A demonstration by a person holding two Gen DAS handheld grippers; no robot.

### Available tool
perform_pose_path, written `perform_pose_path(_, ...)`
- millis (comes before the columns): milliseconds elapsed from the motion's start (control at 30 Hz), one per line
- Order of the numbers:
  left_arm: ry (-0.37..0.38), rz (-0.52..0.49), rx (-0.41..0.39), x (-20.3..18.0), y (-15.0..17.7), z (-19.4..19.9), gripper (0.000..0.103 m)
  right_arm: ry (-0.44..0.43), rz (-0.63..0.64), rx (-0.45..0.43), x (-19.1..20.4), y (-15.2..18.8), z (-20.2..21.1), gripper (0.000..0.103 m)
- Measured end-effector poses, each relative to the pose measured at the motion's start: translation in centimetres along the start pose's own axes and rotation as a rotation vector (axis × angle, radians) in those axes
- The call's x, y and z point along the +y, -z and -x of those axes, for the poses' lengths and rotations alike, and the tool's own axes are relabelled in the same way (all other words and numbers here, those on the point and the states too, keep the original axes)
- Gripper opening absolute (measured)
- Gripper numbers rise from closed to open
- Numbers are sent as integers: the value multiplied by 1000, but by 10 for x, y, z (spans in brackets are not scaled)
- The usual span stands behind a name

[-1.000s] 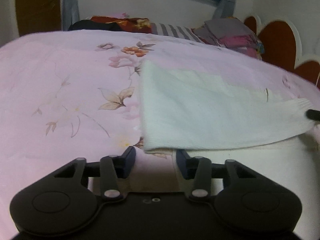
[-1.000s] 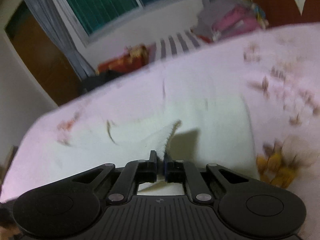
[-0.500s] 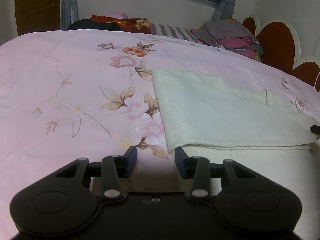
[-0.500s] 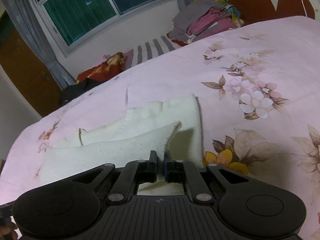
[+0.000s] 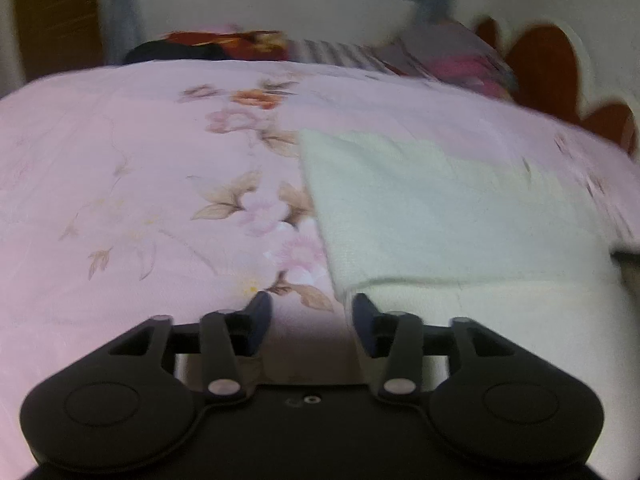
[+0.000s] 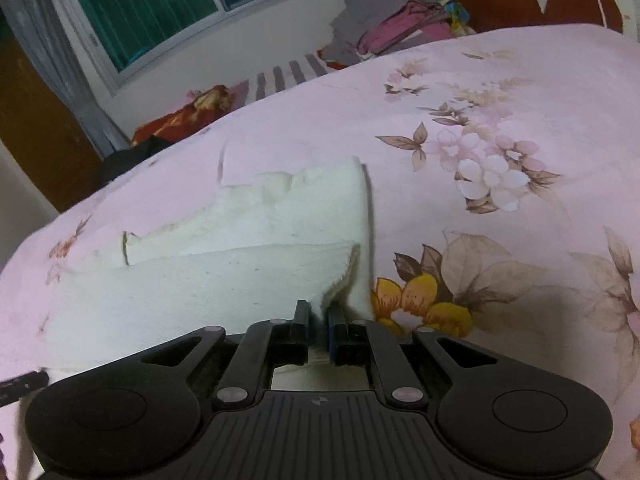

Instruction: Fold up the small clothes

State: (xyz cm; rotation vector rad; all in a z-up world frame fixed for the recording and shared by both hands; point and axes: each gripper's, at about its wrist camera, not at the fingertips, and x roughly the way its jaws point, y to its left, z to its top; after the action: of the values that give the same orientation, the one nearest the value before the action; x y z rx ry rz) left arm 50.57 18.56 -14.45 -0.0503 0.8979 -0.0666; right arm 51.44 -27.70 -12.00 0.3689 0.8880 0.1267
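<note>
The cream garment [image 6: 248, 248] lies on the bed [image 6: 500, 92], one layer doubled over another. The right gripper [image 6: 318, 320] has its fingers clenched on a garment corner, probably to carry the fold across. The left gripper [image 5: 308, 316] hovers at the garment's near edge, fingers released, seemingly ready to pin or pinch.

Both wrist cameras are sitting low over the bed [image 5: 120, 184], looking along their fingers toward the far window [image 6: 160, 28] (the left view is blurred). Both are sharing the cream garment [image 5: 440, 216] close ahead.
</note>
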Motion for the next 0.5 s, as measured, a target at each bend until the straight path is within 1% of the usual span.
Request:
perform_pose_path(33, 6, -10, 8, 1, -1, 4, 54, 10, 6, -9, 0, -1, 2, 6)
perform_pose_path(67, 20, 11, -23, 5, -2, 15, 53, 29, 10, -37, 1, -1, 9, 7)
perform_pose_path(100, 63, 31, -85, 7, -2, 29, 54, 58, 18, -84, 2, -2, 20, 10)
perform_pose_path(133, 105, 49, -146, 6, -4, 41, 54, 79, 24, -125, 4, -2, 29, 17)
perform_pose_path(167, 129, 53, -176, 2, -6, 47, 54, 74, 28, -155, 5, -3, 36, 19)
perform_pose_path(200, 151, 41, -189, -6, -10, 47, 54, 52, 31, -161, 6, -4, 39, 19)
perform_pose_path(267, 167, 6, -174, -23, -17, 34, 54, 14, 61, -144, 14, -5, 34, 19)
perform_pose_path(300, 170, 1, -152, -30, -18, 24, 54, 2, 81, -127, 19, -5, 29, 19)
perform_pose_path(333, 176, 10, -116, -34, -17, 10, 54, -6, 102, -108, 24, -3, 22, 19)
perform_pose_path(367, 169, 26, -60, -34, -14, -6, 54, -10, 130, -77, 29, -2, 14, 19)
perform_pose_path(400, 168, 20, -38, -34, -10, -15, 55, 17, 156, -30, 32, 2, 2, 19)
perform_pose_path(433, 165, -9, -52, -37, -10, -11, 56, 52, 173, 19, 31, 5, -10, 19)
perform_pose_path(467, 165, -20, -28, -39, -13, -8, 57, 43, 180, 5, 30, 6, -9, 19)
perform_pose_path(500, 168, -20, -24, -39, -16, -3, 57, 32, 166, 7, 30, 2, -5, 19)
